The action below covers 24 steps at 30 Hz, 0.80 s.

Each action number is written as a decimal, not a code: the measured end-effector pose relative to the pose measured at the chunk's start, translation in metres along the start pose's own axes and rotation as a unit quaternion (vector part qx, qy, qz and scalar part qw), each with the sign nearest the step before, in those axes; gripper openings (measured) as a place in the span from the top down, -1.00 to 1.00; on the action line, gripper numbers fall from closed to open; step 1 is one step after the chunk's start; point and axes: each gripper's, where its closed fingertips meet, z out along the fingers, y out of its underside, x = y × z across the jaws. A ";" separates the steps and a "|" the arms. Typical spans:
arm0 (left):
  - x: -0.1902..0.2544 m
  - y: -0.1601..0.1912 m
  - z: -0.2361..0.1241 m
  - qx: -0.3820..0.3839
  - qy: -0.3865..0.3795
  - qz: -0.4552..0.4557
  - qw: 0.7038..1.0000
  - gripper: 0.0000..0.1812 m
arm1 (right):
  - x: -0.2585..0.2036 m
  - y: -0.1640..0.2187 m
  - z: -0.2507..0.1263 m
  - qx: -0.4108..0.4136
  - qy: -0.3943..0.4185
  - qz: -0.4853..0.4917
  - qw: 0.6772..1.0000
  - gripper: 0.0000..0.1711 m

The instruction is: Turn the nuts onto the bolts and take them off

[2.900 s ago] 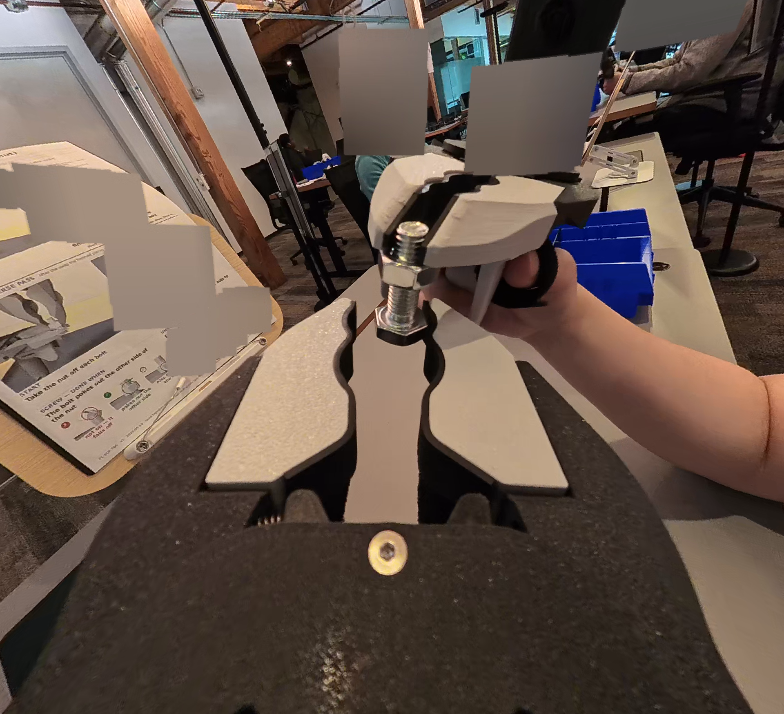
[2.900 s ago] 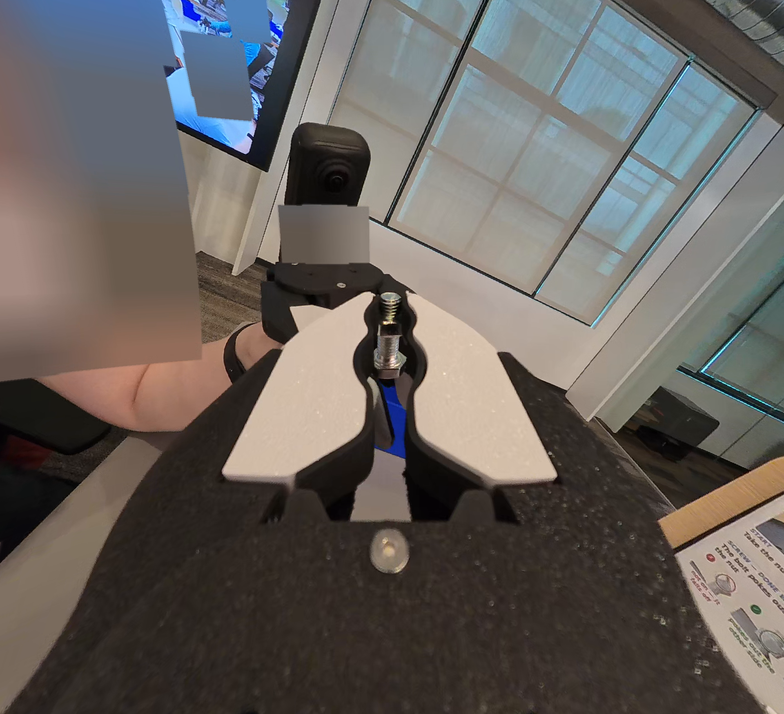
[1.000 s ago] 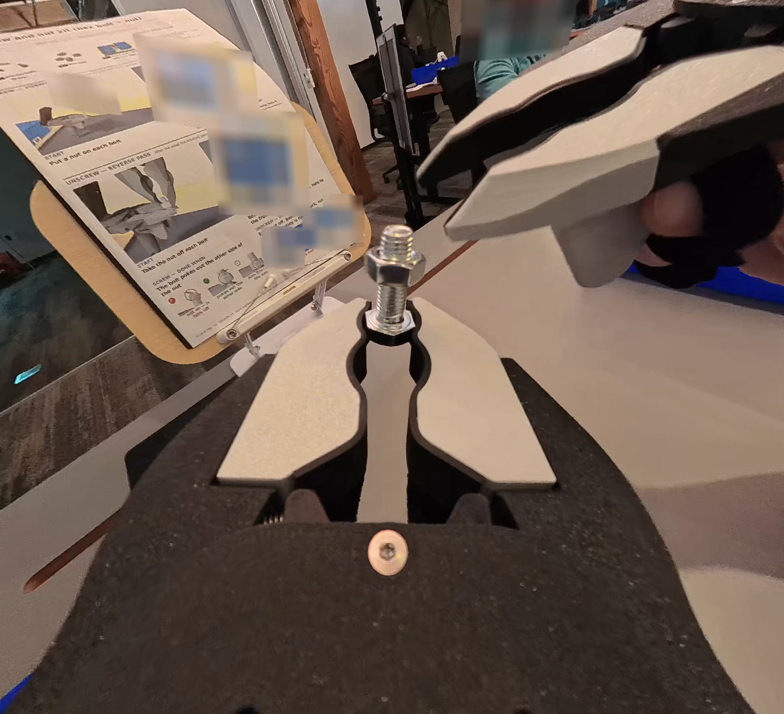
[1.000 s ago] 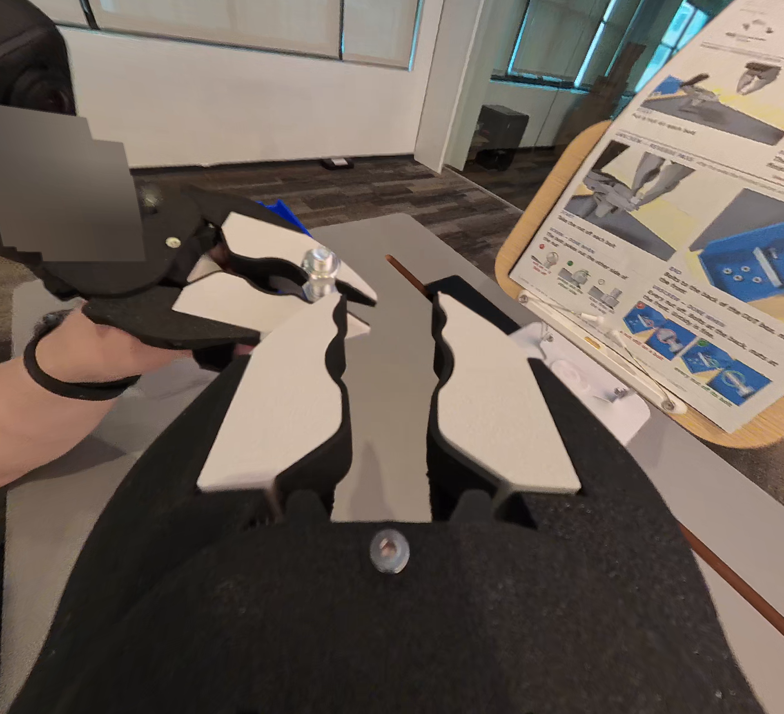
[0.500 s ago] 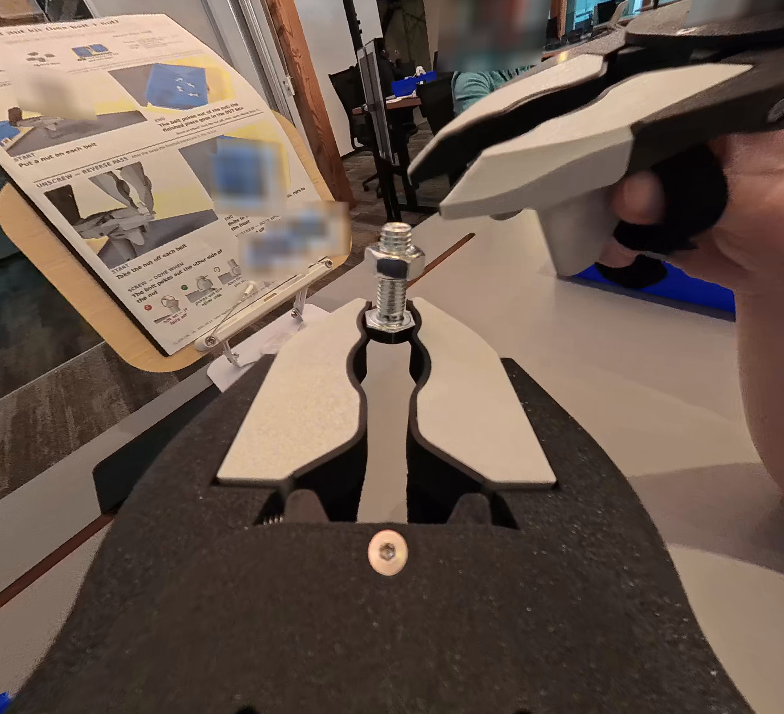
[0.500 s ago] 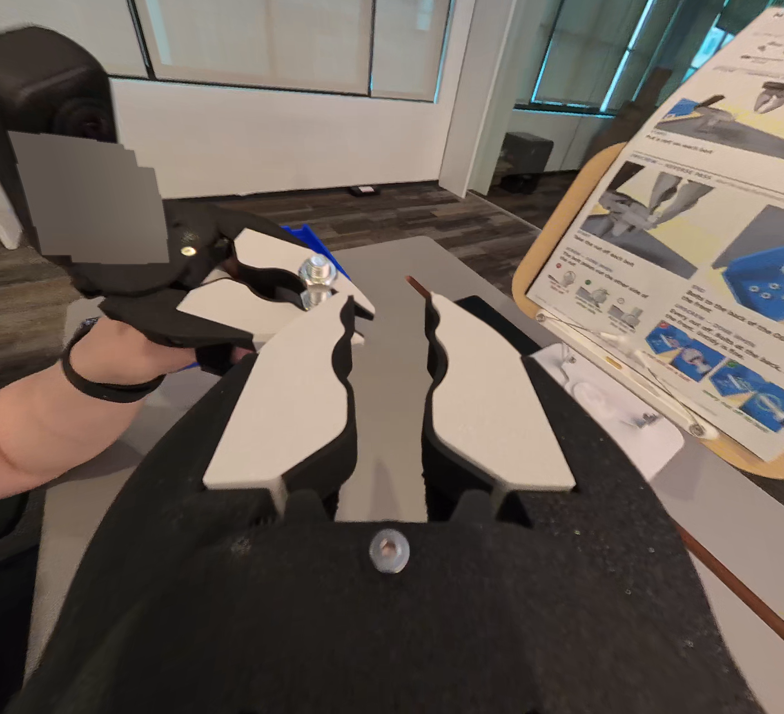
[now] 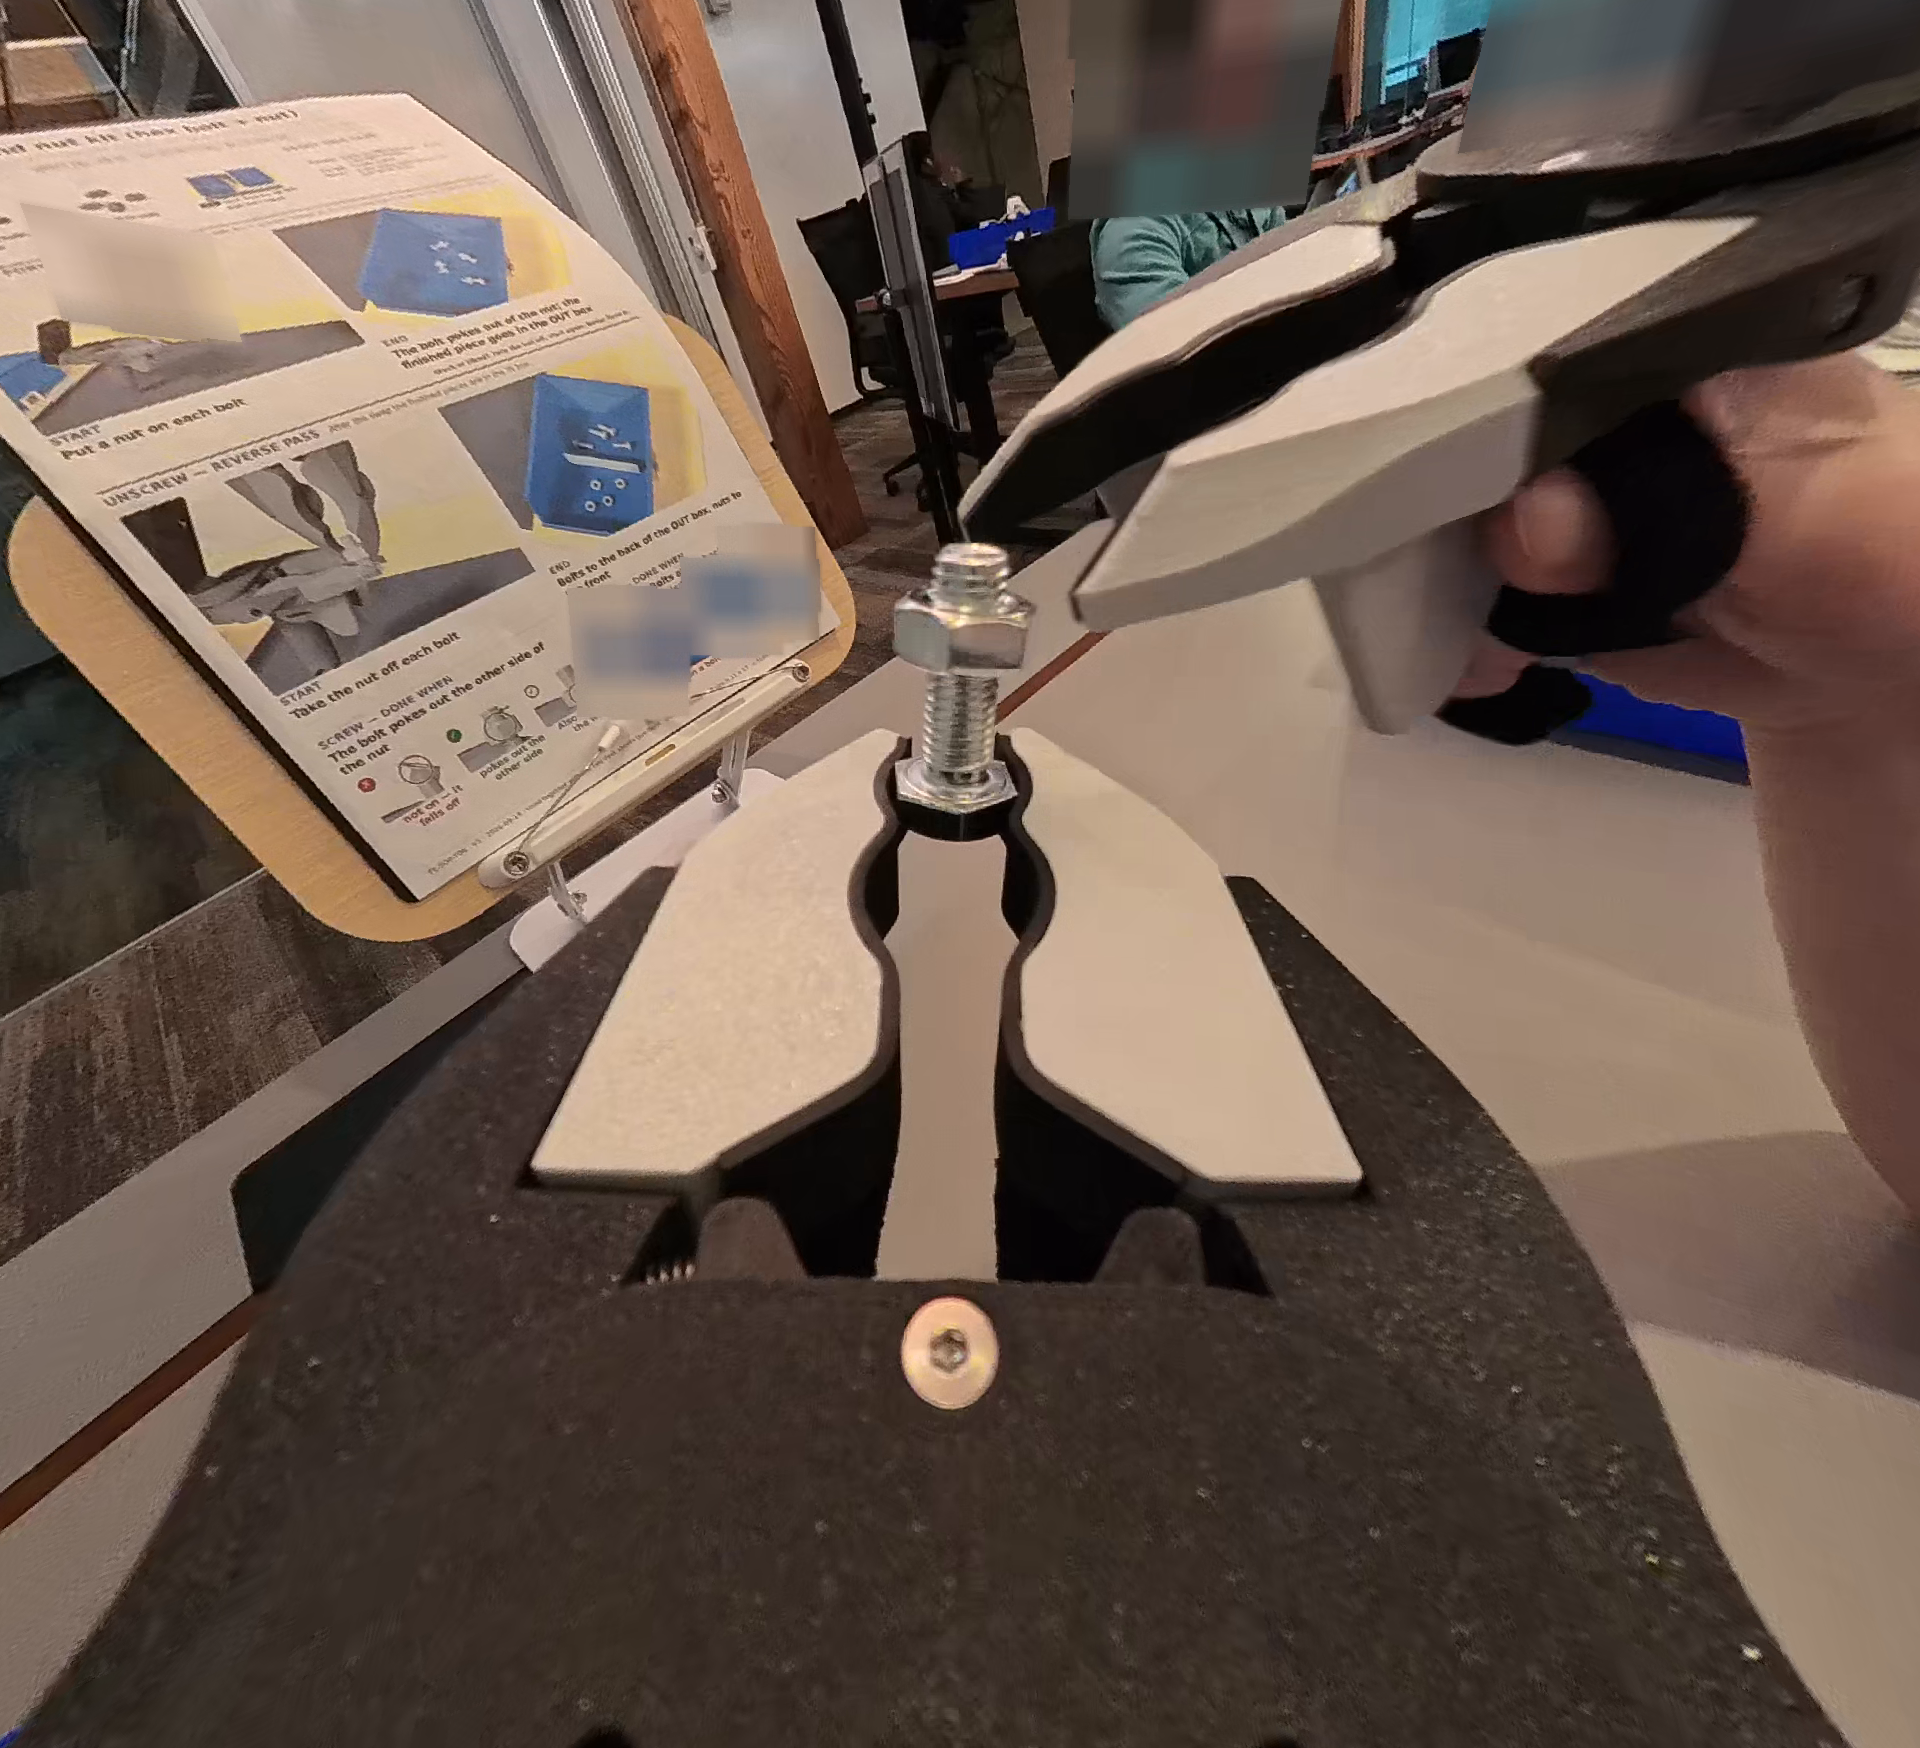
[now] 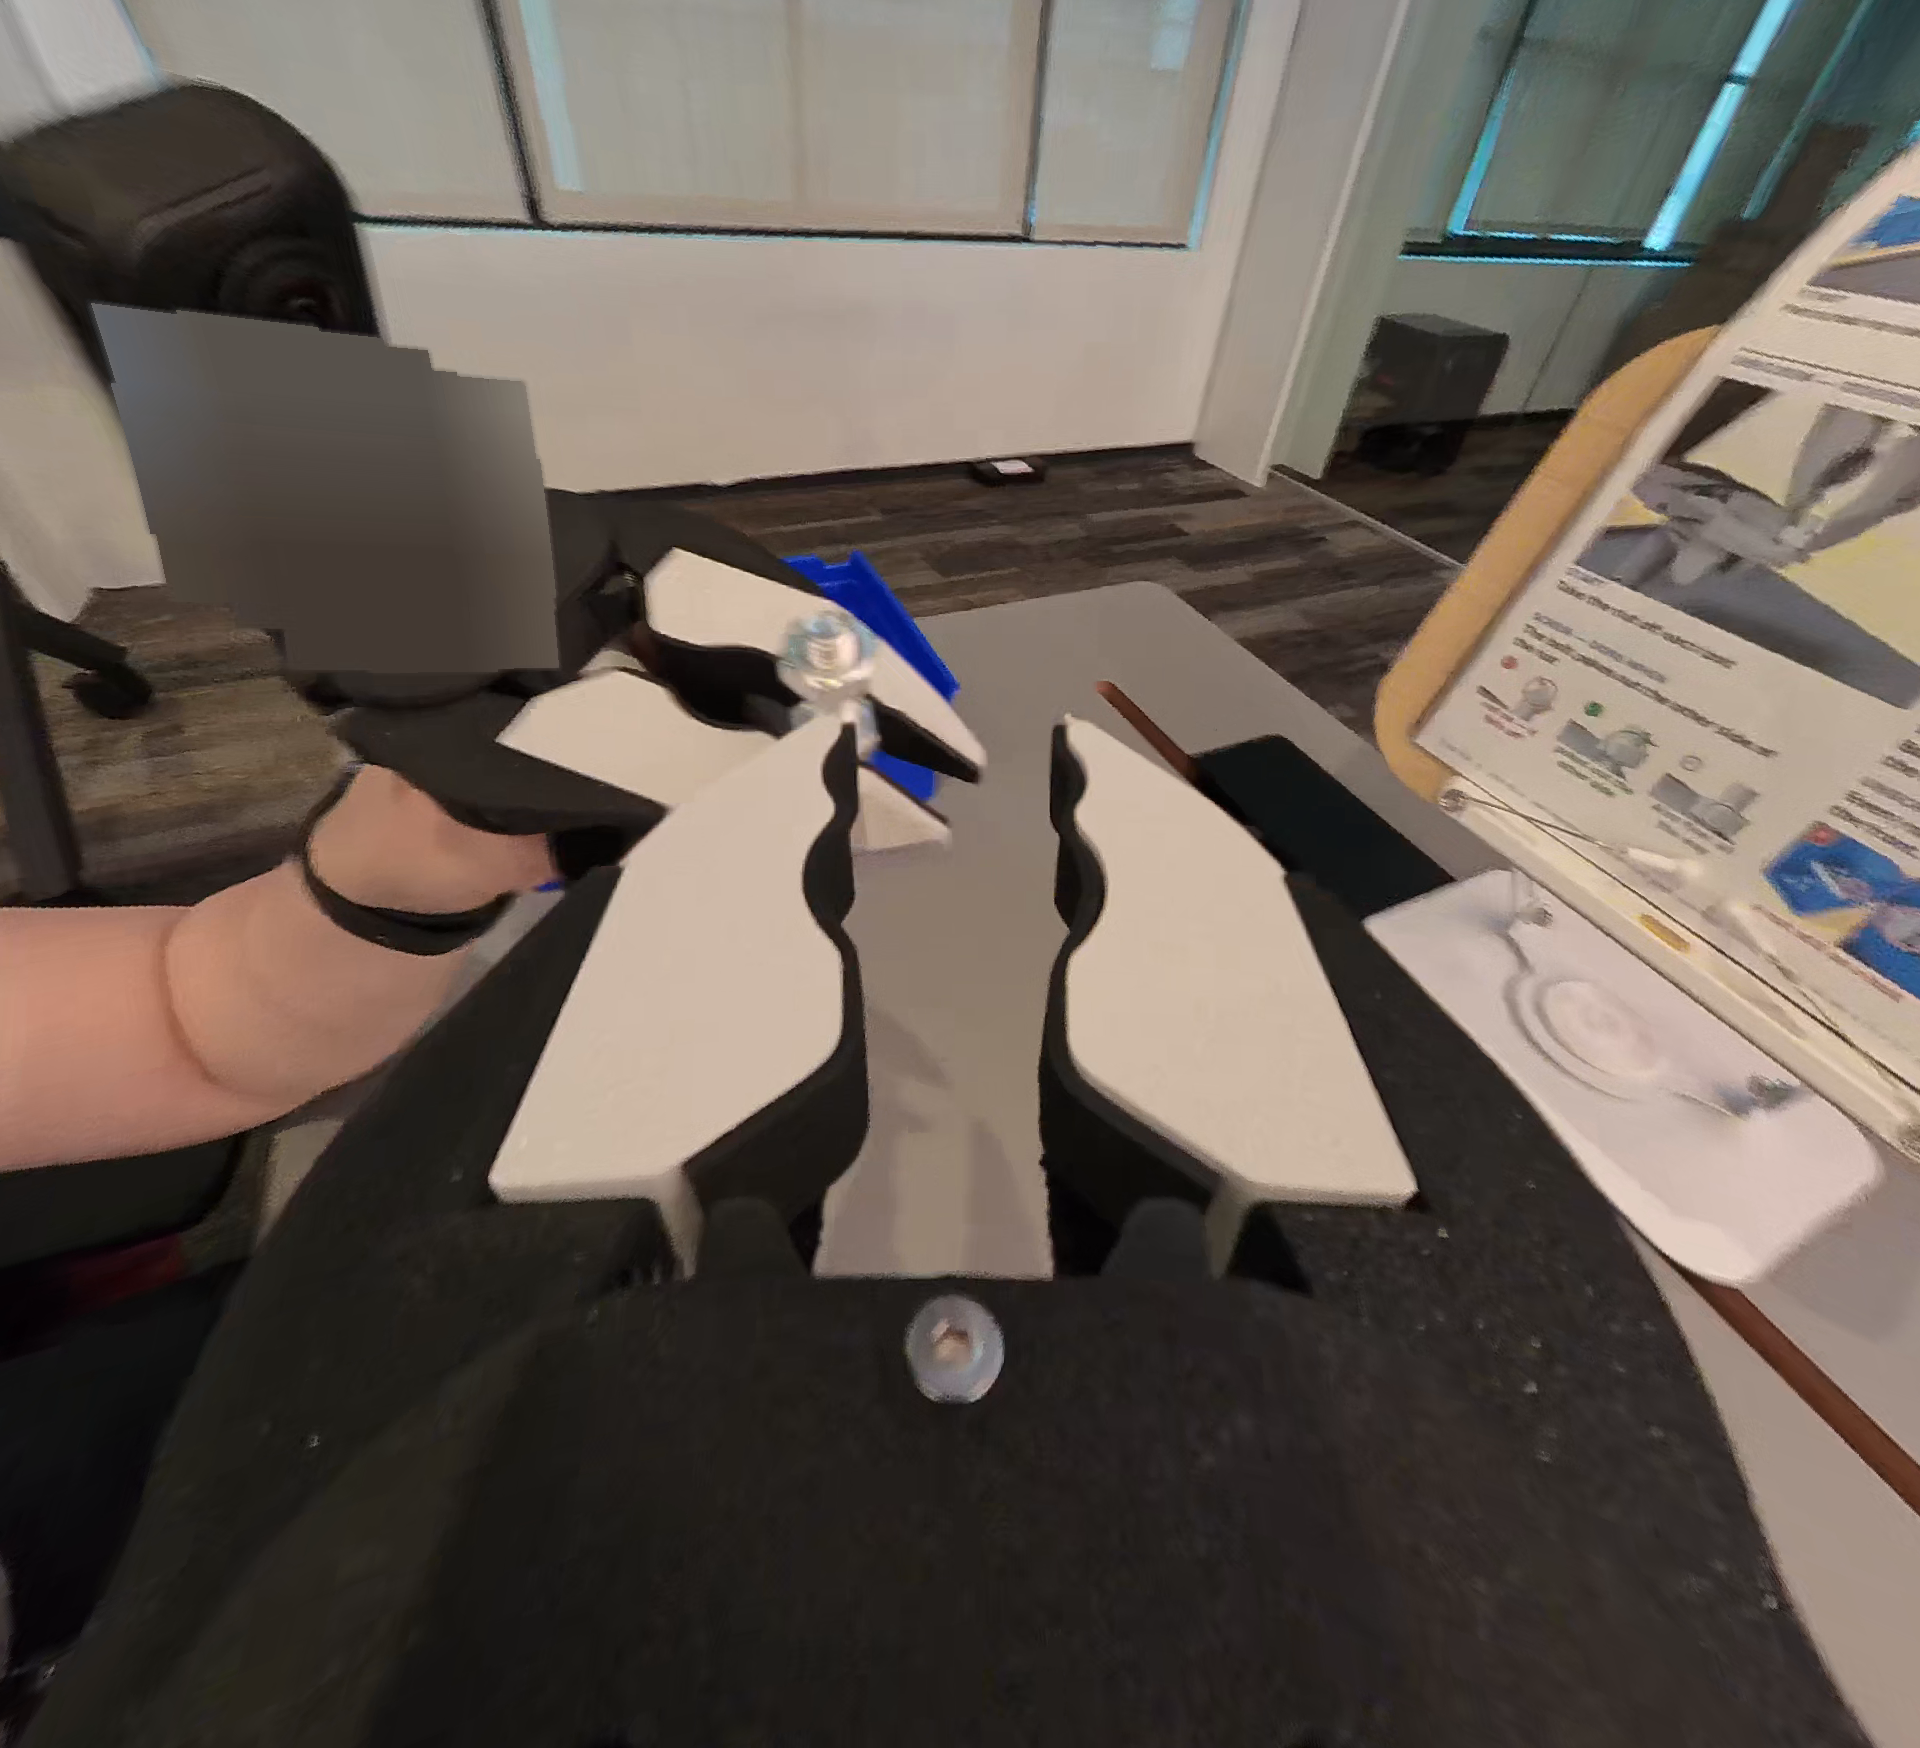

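Left hand-held gripper (image 7: pixel 954 789) is clamped on the hex head of the bolt (image 7: pixel 958 722), which stands upright with the nut (image 7: pixel 962 633) threaded near its top. Right hand-held gripper (image 7: pixel 1023 560) hangs just right of the nut, fingers apart, touching nothing. Clear grey table (image 7: pixel 1299 867) lies beyond the bolt; the instruction board (image 7: pixel 364 493) stands left of it. The hand (image 7: pixel 1745 576) grips the right tool's handle, tips angled down toward the nut

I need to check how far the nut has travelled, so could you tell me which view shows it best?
The left wrist view: the nut is sharp, near the bolt's top. The right wrist view shows it blurred and small.
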 end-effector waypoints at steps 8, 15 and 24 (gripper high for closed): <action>0.005 -0.002 -0.001 0.003 0.002 0.007 1.000 0.84 | -0.006 -0.001 0.008 0.005 -0.001 -0.014 1.000 0.50; 0.006 -0.003 -0.001 0.004 0.015 -0.004 1.000 0.84 | -0.017 -0.010 0.002 0.031 -0.045 0.005 0.998 0.58; 0.005 -0.006 -0.004 0.011 0.006 0.001 1.000 0.84 | -0.006 -0.005 0.000 0.015 -0.021 0.012 1.000 0.61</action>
